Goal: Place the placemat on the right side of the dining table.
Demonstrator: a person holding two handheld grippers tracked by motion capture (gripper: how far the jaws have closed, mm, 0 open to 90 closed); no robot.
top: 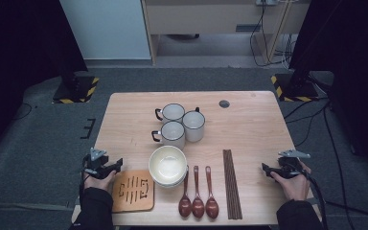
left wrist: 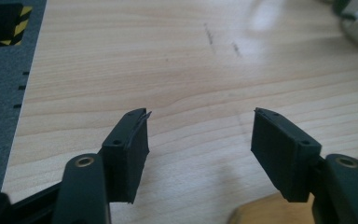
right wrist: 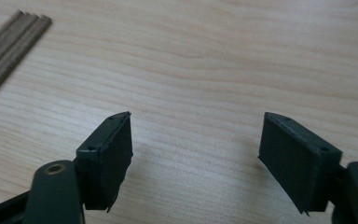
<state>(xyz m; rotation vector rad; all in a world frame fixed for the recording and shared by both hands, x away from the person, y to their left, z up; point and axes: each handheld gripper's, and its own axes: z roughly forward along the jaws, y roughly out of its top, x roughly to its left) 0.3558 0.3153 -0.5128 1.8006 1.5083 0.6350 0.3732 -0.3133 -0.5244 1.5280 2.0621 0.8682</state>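
My left gripper (top: 117, 165) rests at the table's left front edge, held in a hand, beside a wooden trivet (top: 133, 190). Its jaws stand open over bare wood in the left gripper view (left wrist: 200, 140), with nothing between them. At the right front edge my right gripper (top: 266, 168) is also held in a hand and is open over bare wood (right wrist: 196, 144). A stack of white bowls (top: 168, 165) sits at the front middle. Three dark spoons (top: 198, 194) lie to its right, then a bundle of chopsticks (top: 231, 183), also at the upper left of the right gripper view (right wrist: 7, 42).
Three white enamel mugs (top: 181, 123) cluster behind the bowls. A small dark round cover (top: 224, 103) sits in the wooden table (top: 249, 129) near its back edge. Black stand bases with yellow stripes (top: 76, 88) stand on the grey floor beyond both back corners.
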